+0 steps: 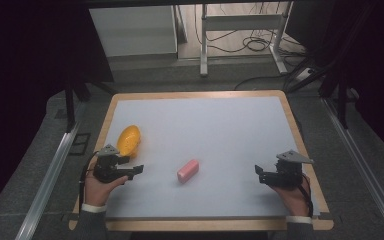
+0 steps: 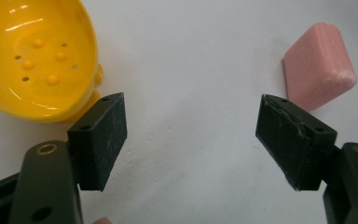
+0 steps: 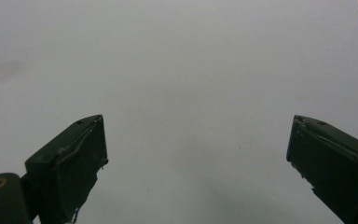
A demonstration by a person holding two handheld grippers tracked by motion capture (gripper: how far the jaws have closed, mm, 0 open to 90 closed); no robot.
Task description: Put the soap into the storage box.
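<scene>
Since my left tool (image 1: pixel 136 169) hangs with its jaws spread wide and nothing between them, just off the near end of the yellow soap dish (image 1: pixel 128 140) by the table's (image 1: pixel 230 125) left edge, I judge the step in hand to be fetching the pink soap bar (image 1: pixel 188 170). The bar lies flat near the middle of the table, toward the near edge, well apart from the dish. In the left gripper view the bar (image 2: pixel 318 72) sits just beyond the right-hand jaw, so I would swing across until it is centred in the gap, then come down and close on its long sides, not its rounded ends. My right tool (image 1: pixel 258 172) rests near the right edge, spread too and empty; I'd leave it there.
</scene>
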